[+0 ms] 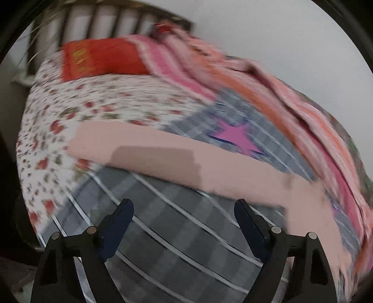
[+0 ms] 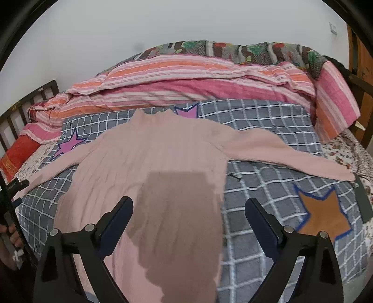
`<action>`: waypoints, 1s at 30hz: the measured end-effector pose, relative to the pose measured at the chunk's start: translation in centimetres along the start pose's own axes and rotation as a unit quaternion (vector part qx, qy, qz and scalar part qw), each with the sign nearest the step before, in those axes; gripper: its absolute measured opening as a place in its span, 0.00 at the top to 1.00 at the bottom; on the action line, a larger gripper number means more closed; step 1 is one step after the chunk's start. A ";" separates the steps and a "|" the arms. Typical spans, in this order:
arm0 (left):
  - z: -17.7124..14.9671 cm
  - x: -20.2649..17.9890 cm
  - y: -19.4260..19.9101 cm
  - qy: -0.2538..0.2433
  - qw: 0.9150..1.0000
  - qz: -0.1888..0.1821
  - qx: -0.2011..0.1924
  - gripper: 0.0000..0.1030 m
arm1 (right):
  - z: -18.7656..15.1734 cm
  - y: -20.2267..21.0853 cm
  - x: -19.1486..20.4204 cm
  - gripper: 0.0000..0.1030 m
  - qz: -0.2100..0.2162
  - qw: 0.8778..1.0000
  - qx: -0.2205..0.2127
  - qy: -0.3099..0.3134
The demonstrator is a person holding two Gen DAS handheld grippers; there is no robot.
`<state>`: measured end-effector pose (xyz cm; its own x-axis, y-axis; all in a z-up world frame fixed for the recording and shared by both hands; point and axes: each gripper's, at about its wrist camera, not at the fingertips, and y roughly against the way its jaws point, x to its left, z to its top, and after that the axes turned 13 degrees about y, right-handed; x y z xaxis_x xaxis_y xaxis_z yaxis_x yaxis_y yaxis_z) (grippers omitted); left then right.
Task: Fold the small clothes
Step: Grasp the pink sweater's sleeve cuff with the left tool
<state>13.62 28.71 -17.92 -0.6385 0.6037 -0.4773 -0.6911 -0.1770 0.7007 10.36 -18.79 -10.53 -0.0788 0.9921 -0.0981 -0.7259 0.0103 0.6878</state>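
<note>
Through the left wrist camera the picture is smeared, so I read it loosely. My left hand-held gripper [image 1: 184,214] hangs with its fingers spread wide and nothing between them, above a grey checked blanket [image 1: 167,237] on the bed. A pink sleeve [image 1: 163,158] of the sweater runs across the view just beyond the fingertips, from the left toward the near right. I judge I am lined up on that sleeve because it is the first part to fold in. Farther off lie a flowered sheet [image 1: 77,105], a red pillow [image 1: 102,58] by the headboard [image 1: 98,16], and a striped quilt [image 1: 291,98] bunched along the right.

Through the right wrist camera the view is sharp. My right hand-held gripper [image 2: 188,209] is also spread and empty, poised over the lower body of the sweater [image 2: 149,158]. The sweater lies flat, collar at the far side, both sleeves stretched out to left and right, which suits a fold: nothing is tucked under yet. A darker patch covers its near middle; whether it is damp or shadow I cannot tell. The blanket serves as the working surface, the quilt [image 2: 186,79] pushed to the far side, probably to clear room. At the left edge part of the other rig shows near the left cuff. Folding has not begun, as I judge it.
</note>
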 end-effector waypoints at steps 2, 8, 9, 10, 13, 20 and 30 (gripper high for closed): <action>1.4 1.8 -1.3 0.025 1.000 0.013 -0.001 0.19 | 0.0 -1.3 1.0 0.07 0.008 1.000 0.006 0.005; 4.6 5.1 -4.3 0.079 0.996 0.039 -0.026 0.30 | 0.0 -3.7 2.8 0.08 0.019 0.999 0.028 0.006; 5.2 5.1 -4.6 0.075 0.996 0.046 -0.033 0.34 | 0.1 -4.0 3.0 0.08 0.021 0.999 0.029 0.005; 5.6 5.1 -4.8 0.070 0.995 0.053 -0.040 0.39 | 0.1 -4.2 3.2 0.08 0.023 0.999 0.030 0.004; 6.9 4.8 -5.5 0.045 0.995 0.070 -0.051 0.73 | 0.4 -4.4 3.4 0.08 0.021 0.999 0.027 0.006; 8.2 0.7 -2.9 -0.051 0.991 0.084 -0.095 0.94 | 0.5 -3.8 1.6 0.08 0.042 0.999 0.013 -0.022; 5.2 -13.8 3.1 -0.145 0.982 -0.044 -0.111 0.94 | -0.5 -2.2 -3.7 0.08 0.023 0.999 -0.002 -0.044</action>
<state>22.01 23.91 -6.38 -0.4710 0.8153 -0.3368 -0.8174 -0.2598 0.5141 11.87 -22.59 -12.02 -0.0517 0.9987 -0.0033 -0.7252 -0.0353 0.6876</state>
